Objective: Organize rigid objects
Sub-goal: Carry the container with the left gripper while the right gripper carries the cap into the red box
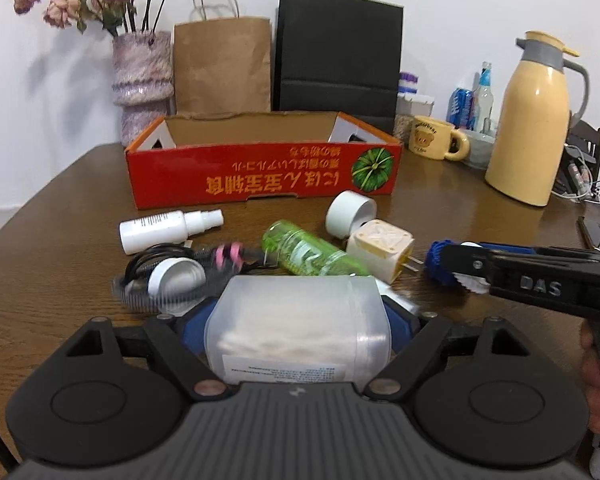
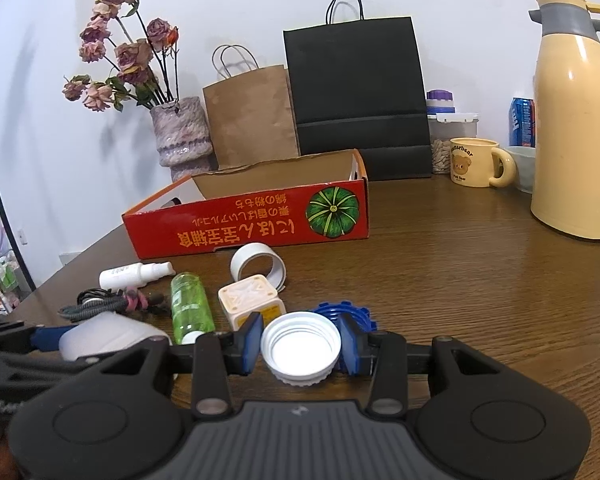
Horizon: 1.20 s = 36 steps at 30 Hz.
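Note:
My left gripper (image 1: 298, 320) is shut on a translucent white jar (image 1: 298, 328) with a label, its blue pads against both sides. My right gripper (image 2: 300, 346) is shut on a white screw cap (image 2: 300, 344), just above a blue toothed ring (image 2: 350, 312) on the table. Ahead lie a white spray bottle (image 1: 168, 230), a green bottle (image 1: 312, 254), a white tape roll (image 1: 350, 214), a cream plug cube (image 1: 380, 250) and a black cable with a pink tie (image 1: 204, 260). Behind them stands an open red cardboard box (image 1: 260, 176). The right gripper (image 1: 460, 268) reaches in from the right.
At the back of the brown wooden table (image 2: 460, 260) stand a vase of dried flowers (image 1: 142, 80), a brown paper bag (image 1: 222, 64) and a black paper bag (image 1: 338, 52). A yellow thermos jug (image 1: 532, 128) and a bear mug (image 1: 436, 138) sit on the right.

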Motion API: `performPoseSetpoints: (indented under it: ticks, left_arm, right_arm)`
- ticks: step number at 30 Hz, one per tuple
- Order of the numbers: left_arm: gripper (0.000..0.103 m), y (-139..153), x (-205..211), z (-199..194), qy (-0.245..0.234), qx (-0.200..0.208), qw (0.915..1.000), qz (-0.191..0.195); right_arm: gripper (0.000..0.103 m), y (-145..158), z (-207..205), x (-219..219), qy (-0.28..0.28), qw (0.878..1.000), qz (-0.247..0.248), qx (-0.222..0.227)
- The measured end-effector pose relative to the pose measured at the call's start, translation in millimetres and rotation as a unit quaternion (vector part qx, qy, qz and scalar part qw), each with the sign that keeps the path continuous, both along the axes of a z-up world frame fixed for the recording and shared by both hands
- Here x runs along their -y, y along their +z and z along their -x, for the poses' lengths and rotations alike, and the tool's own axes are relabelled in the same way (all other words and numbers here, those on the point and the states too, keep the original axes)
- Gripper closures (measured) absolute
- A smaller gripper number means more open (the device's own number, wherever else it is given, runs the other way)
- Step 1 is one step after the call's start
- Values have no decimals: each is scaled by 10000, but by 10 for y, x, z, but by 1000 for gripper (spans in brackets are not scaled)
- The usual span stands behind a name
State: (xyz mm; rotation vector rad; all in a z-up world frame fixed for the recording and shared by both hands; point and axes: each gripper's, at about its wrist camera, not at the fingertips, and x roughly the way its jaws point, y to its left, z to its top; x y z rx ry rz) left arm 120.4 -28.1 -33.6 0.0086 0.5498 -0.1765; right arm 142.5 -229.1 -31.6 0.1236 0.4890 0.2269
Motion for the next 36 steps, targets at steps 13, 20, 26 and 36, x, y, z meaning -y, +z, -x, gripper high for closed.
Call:
performPoseSetpoints:
  ticks: [13,20,26,36]
  left_arm:
    - [19,237,-94,169,311,382,9986,183]
    - [19,470,-155,80,403,582,9972,232]
    - [19,668,-162,-52,456,734,9960,225]
    - [19,895,-200,-404,580,756,9947,394]
  right_arm:
    - [63,88,152,-16,61,9996,124,257]
    - [63,244,140,-39,127,9990,180,400]
    - [63,432,54,-89,166,9979,246,574]
    - [63,721,-217,-240,258,9957,238,855]
